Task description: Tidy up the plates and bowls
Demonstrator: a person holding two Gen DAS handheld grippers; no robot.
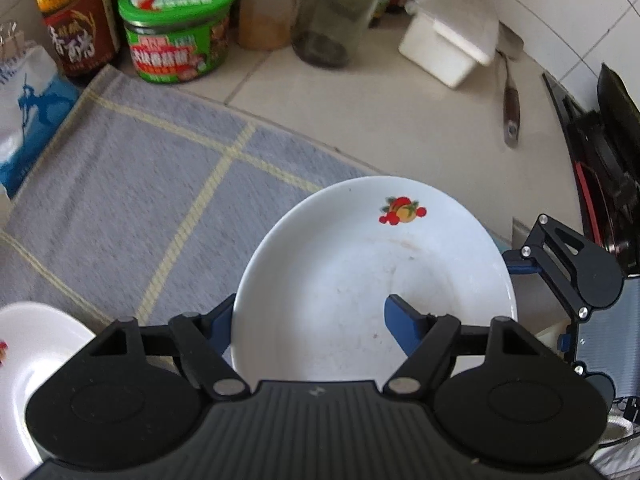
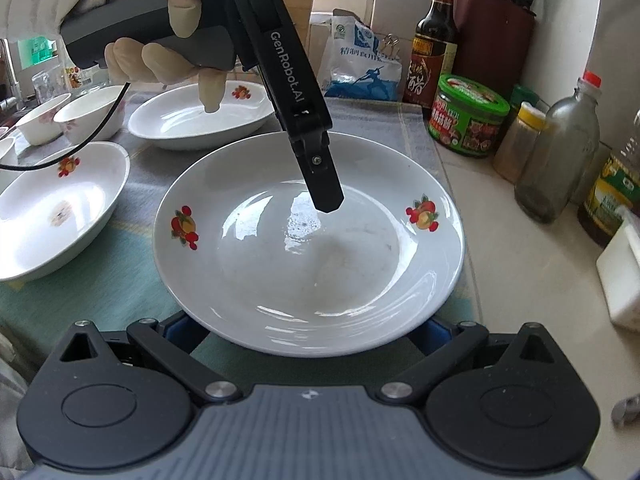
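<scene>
Counter: tiled, pale, part covered by a grey cloth (image 1: 140, 180) with yellow lines.

Left gripper (image 1: 312, 316): held in a gloved hand (image 2: 160, 40) and pointing steeply down. One blue finger (image 1: 404, 328) is inside the plate (image 1: 360, 260); the other is outside its rim on the opposite side. The jaws are drawn in on that rim as far as they go. From the right wrist, the gripper is seen edge-on, its tip over the far part of the well.

Right gripper (image 2: 308, 332): fingers wide apart, with their tips hidden under the plate's near rim. Whether they press on it cannot be told. From the left wrist, one pad is at the rim.

Plate: white, with fruit decals, between the two grippers and over the cloth's right end. Whether it rests on the cloth cannot be told.

Nearby on the cloth: a second plate (image 2: 52, 216) just left and a third (image 2: 196, 120) behind. Two bowls (image 2: 92, 114) are at the far left.

Behind, on bare tile: salt bag (image 2: 360, 64), sauce bottle (image 1: 76, 20), green tin (image 1: 180, 28), glass bottle (image 1: 336, 12) and white box (image 1: 448, 36).
</scene>
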